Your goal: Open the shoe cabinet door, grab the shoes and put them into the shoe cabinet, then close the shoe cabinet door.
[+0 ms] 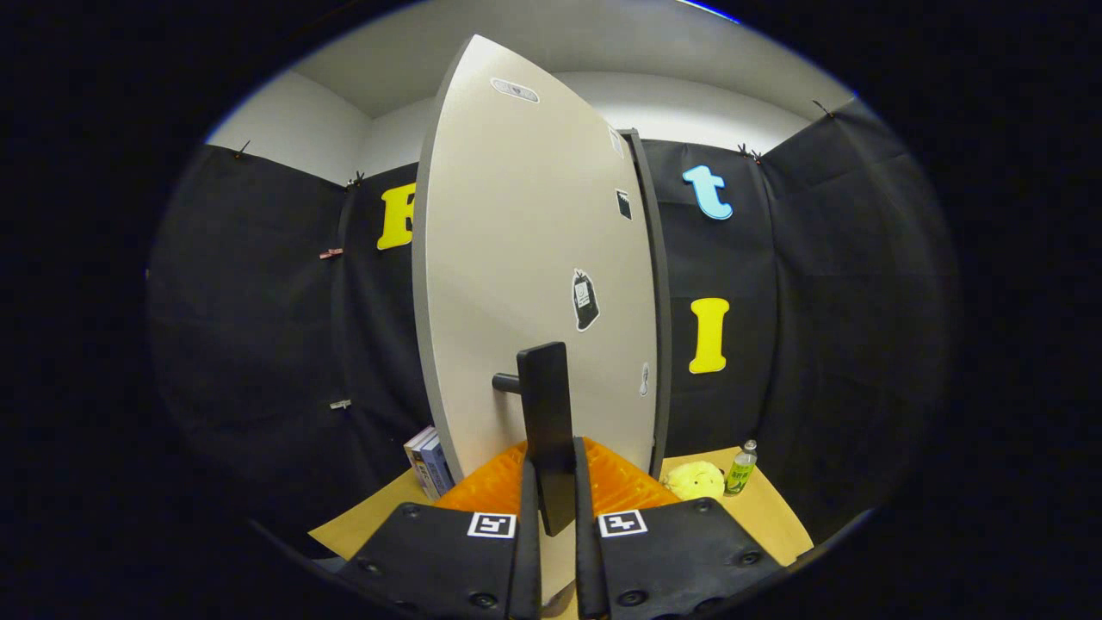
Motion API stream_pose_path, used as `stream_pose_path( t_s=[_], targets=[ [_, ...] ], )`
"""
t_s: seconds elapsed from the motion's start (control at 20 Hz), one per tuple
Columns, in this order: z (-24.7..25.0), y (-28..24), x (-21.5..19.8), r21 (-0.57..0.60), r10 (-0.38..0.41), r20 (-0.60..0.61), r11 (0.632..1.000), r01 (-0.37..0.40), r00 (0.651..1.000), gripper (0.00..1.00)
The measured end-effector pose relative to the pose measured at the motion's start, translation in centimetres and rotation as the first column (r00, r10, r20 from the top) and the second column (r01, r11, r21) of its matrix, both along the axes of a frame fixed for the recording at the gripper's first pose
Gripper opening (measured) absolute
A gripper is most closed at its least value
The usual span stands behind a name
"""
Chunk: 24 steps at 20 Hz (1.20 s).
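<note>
Hand-held gripper [551, 482] clamped on door handle [546, 413]

Gripper-mounted fisheye view, close against the cabinet door [534, 284], facing forward along the fingers [527, 517].

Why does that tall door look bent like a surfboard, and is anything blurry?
Gripper view: the fisheye lens bows the cabinet door, which is really flat. Focus is sharp from the tongs, closed on the dark handle, to the bottle. Light is even, with a soft sheen on the door.
</note>
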State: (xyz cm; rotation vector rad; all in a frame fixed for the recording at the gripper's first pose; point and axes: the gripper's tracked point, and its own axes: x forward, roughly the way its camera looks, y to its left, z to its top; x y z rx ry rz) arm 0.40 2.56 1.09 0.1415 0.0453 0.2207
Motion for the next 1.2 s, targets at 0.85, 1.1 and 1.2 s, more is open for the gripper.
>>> stream_pose_path(
  t_s=[0.85, 1.1, 1.2],
  targets=[
    [-0.1, -13.0, -1.0, -0.001, -0.140, -0.027, 0.990, 0.140, 0.990, 0.14],
    [-0.1, -13.3, -1.4, 0.057, -0.142, -0.024, 0.988, 0.143, 0.990, 0.17],
    [-0.1, -13.5, -2.2, 0.033, -0.175, -0.022, 0.984, 0.176, 0.984, 0.18]
  ],
)
